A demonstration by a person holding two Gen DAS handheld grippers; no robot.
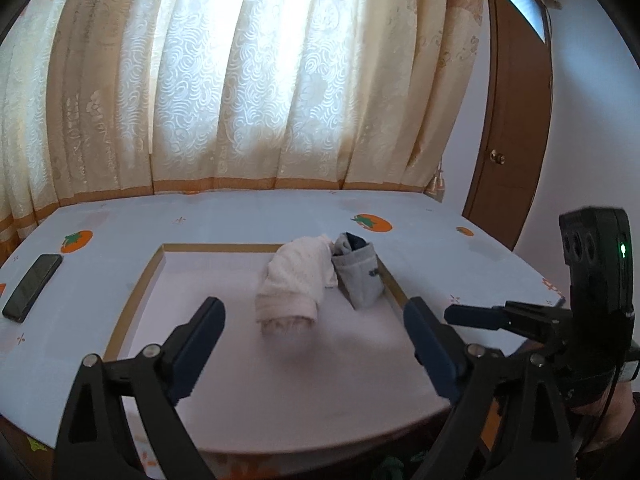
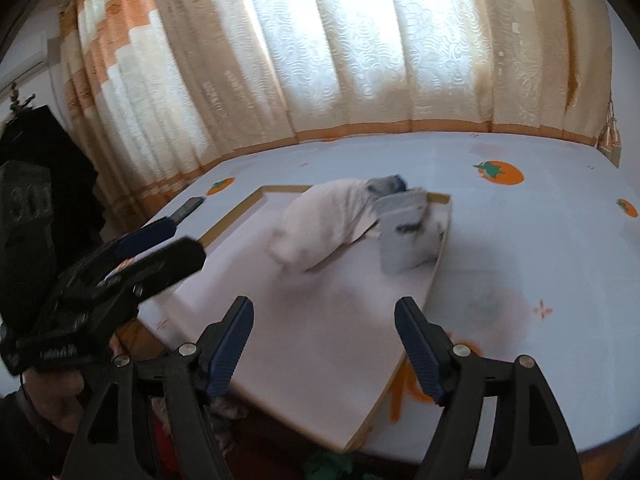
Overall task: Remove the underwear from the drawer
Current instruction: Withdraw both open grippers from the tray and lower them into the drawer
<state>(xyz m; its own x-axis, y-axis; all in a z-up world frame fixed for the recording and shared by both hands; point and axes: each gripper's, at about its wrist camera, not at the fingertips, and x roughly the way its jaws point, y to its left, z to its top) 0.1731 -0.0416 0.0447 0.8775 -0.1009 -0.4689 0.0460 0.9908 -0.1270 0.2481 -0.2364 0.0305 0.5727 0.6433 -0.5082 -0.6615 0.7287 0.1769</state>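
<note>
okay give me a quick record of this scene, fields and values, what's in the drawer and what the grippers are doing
drawer: open, shallow, wood-rimmed
contents: white rolled garment; grey folded garment touching it, at drawer's right edge
left gripper: open, empty, short of the white roll
right gripper: open, empty
phone: on tabletop, left of drawer

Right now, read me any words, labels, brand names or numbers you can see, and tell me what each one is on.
No text reads clearly.
Grey folded garment: small dark mark on its front, too small to read.
Left gripper: pale lettering on its body in the right wrist view, too blurred to read.
Phone: dark screen, nothing showing.
</note>
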